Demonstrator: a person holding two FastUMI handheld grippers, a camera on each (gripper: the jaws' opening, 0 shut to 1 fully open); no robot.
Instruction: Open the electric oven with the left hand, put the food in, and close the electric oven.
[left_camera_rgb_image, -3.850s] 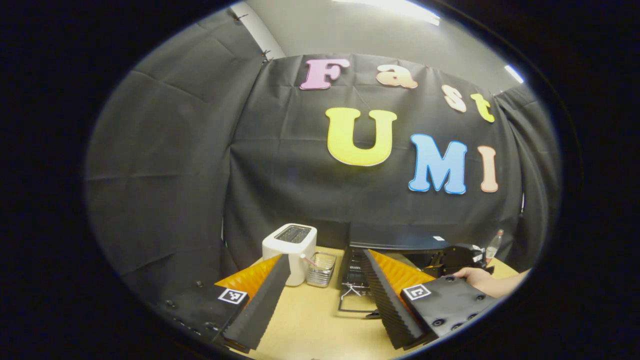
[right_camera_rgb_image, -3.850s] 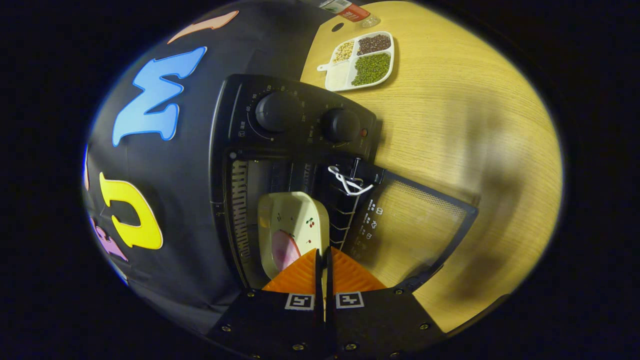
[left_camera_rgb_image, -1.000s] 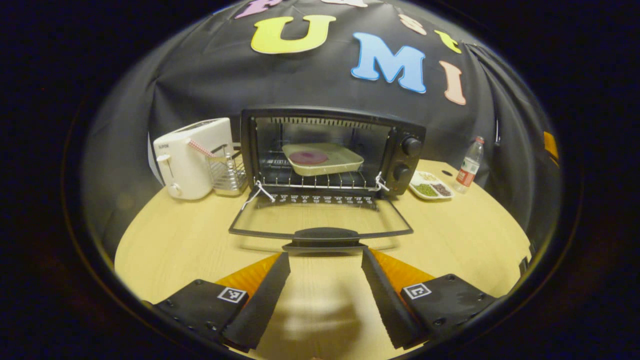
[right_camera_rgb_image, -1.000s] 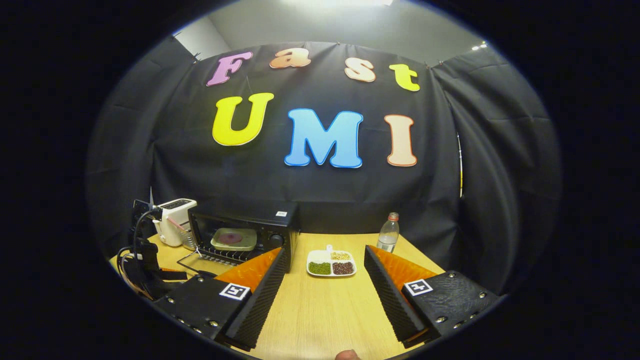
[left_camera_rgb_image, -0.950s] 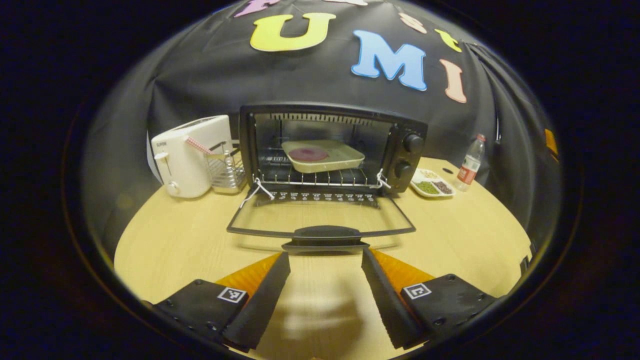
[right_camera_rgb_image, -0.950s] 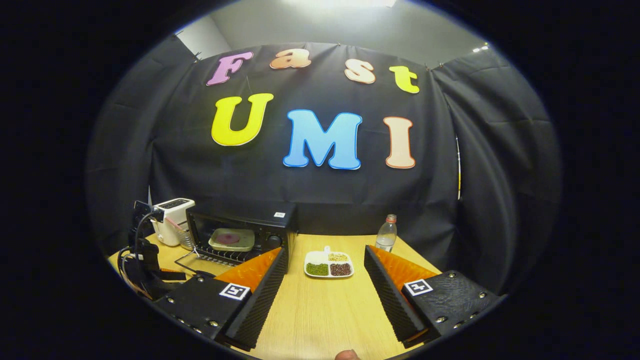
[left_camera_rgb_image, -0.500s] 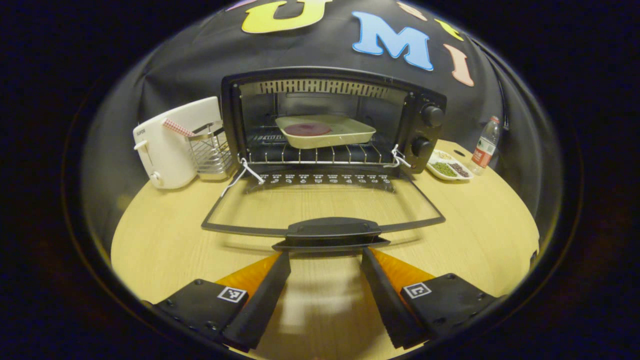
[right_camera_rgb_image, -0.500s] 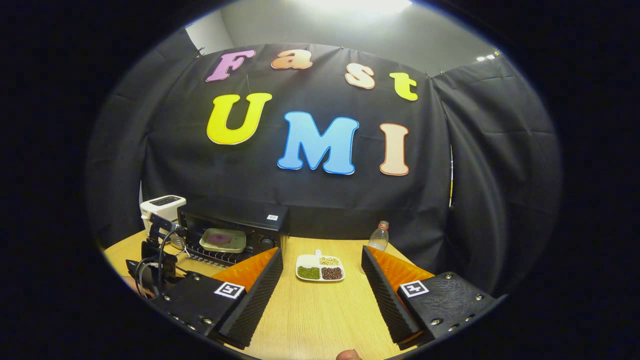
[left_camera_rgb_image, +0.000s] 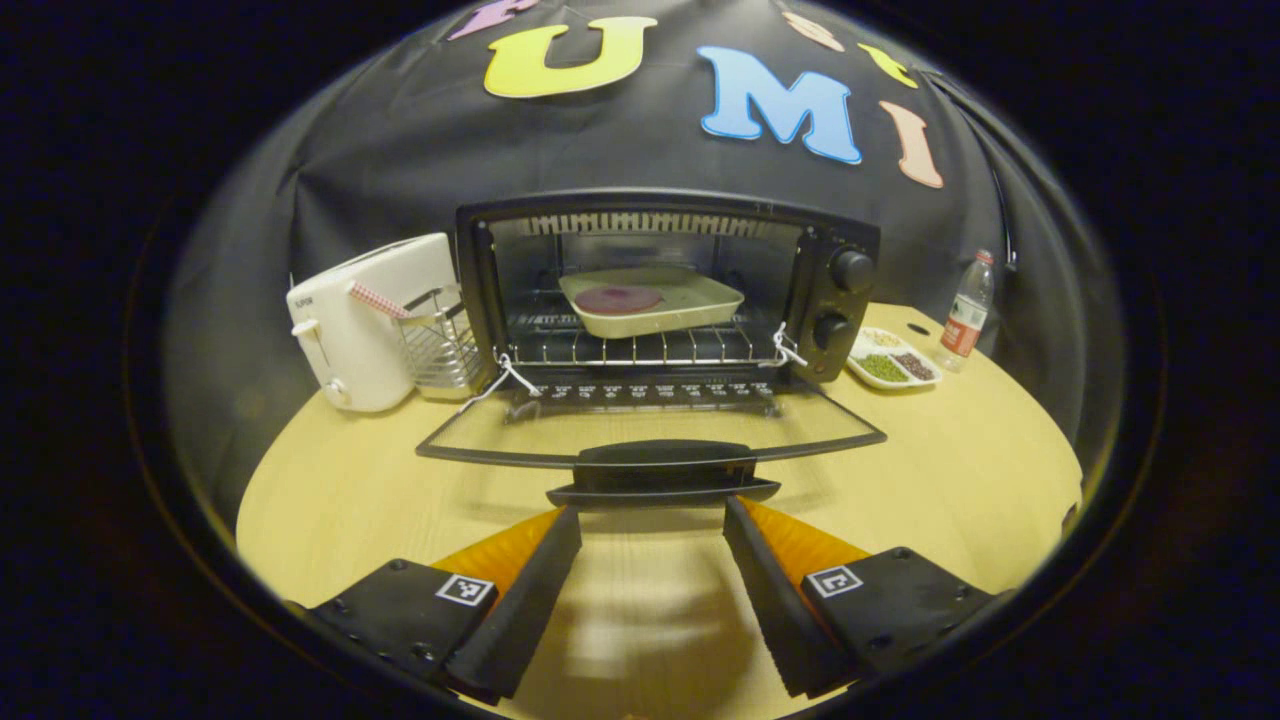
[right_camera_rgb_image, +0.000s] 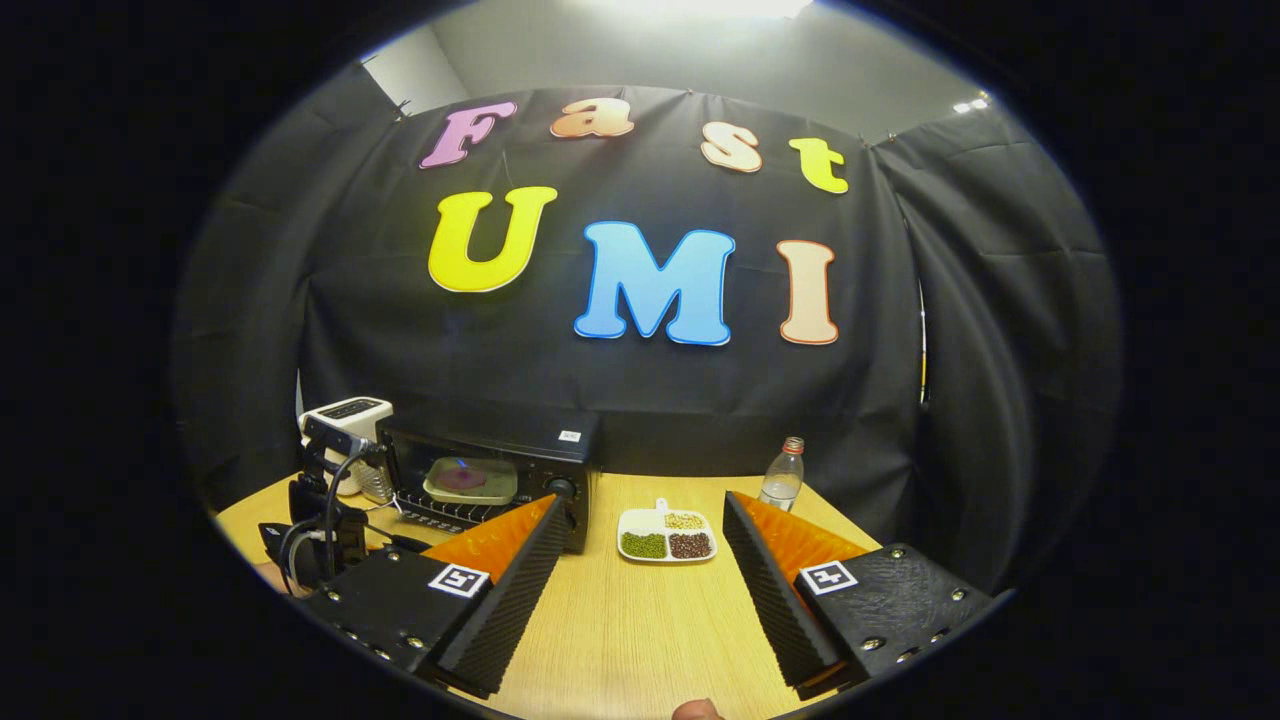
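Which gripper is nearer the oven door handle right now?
Left. The left gripper sits open right in front of the door handle, fingertips just short of it. The right gripper is open too, held off to the oven's right, facing the divided snack plate.

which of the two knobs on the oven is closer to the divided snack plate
The lower knob. It sits beneath the upper knob on the oven, just beside the divided plate of beans on the table.
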